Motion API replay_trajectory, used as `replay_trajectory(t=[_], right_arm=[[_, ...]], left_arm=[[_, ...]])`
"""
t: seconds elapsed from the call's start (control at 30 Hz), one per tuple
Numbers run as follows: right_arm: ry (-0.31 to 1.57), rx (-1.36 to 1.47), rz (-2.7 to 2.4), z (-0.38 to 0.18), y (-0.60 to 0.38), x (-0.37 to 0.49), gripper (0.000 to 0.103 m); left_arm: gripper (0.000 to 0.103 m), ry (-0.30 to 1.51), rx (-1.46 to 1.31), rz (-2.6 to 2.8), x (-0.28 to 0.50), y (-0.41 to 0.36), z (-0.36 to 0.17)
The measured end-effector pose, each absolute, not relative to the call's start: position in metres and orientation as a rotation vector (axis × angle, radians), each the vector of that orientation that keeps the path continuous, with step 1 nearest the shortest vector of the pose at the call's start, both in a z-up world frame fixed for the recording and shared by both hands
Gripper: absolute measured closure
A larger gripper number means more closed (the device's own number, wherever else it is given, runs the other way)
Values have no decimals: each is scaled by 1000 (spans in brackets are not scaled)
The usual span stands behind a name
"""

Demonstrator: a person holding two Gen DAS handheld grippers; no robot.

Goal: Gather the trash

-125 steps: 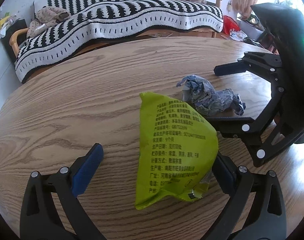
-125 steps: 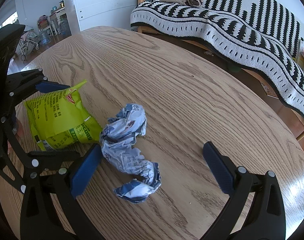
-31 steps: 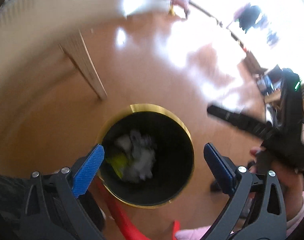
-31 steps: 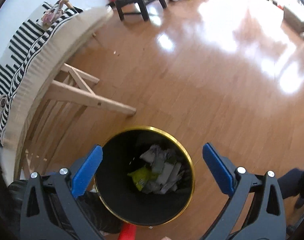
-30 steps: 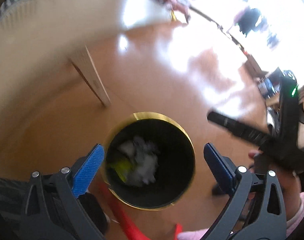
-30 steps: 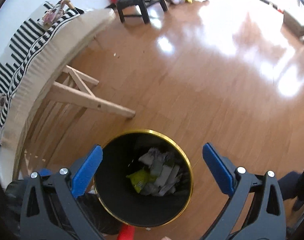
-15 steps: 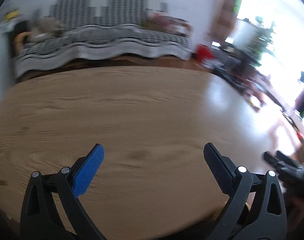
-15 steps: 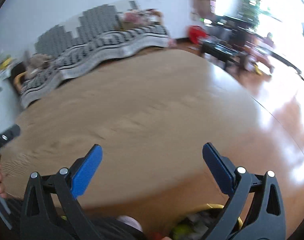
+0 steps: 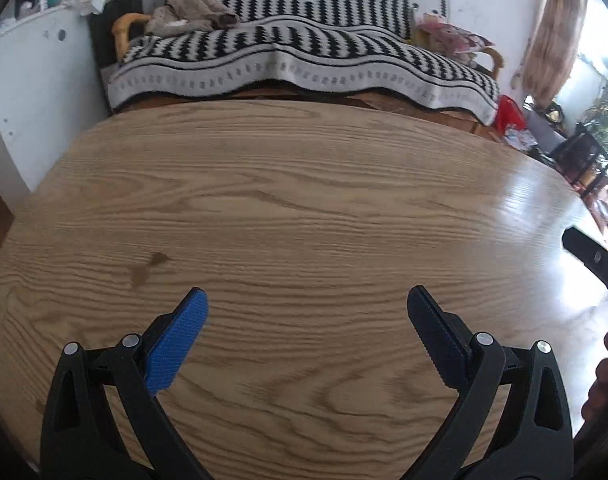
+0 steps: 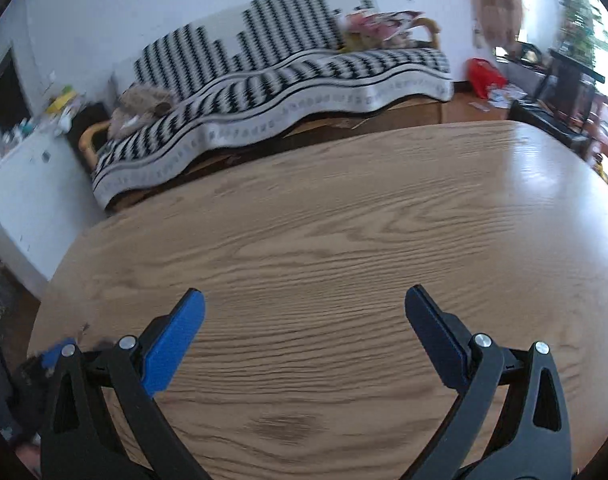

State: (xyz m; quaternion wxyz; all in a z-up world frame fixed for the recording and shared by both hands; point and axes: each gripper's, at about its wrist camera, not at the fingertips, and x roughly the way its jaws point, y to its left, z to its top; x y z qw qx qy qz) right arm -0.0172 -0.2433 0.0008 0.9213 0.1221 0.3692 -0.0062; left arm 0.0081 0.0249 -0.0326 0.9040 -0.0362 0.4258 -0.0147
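**Both grippers empty over a bare table**

The left gripper [image 9: 304,308] hangs above the near part of the table [image 9: 304,200], its blue-padded fingers [image 9: 176,344] spread wide with nothing between them. The right gripper [image 10: 304,308] is posed the same way over the table [image 10: 344,220]: jaws wide, nothing held. In the left wrist view a black finger tip of the right gripper [image 9: 592,256] juts in past the table's right edge, with part of a hand [image 9: 604,376] below it.

No trash shows anywhere on the table in either view. The wood carries only a small dark stain [image 9: 148,268] on its left half, ahead of the left gripper. No bin is in sight from here either. Beyond the table's far edge stands a sofa [image 9: 304,64] under a black-and-white striped throw; a white cabinet [image 9: 36,92] sits off the table's far-left corner.

By the look of it, the collecting step is over, or nearly so, as far as the table goes, and this is a check of the surface. The next move calls for a sweep of the table's edges and the floor around it for anything missed; if nothing turns up, the grippers can simply be rested. The right wrist view is slightly smeared, so small scraps near the table's left edge cannot be ruled out.
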Motion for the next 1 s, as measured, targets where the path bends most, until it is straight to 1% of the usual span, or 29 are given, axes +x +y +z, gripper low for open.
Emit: replay_trajectory(t=[0.13, 0.23, 0.6, 0.87, 1.0], right_arm=[[787, 241, 16, -7, -219, -9, 6], [783, 185, 2, -11, -211, -14, 6], [823, 126, -43, -32, -235, -27, 6], [835, 85, -44, -39, -238, -24, 6], [852, 108, -35, -42, -245, -24, 6]], left_arm=[[6, 889, -108, -12, 14, 42, -37], [6, 889, -115, -14, 13, 41, -35], [6, 868, -36, -20, 5, 19, -32], [6, 884, -30, -36, 6, 12, -37], [6, 885, -41, -37, 6, 10, -38]])
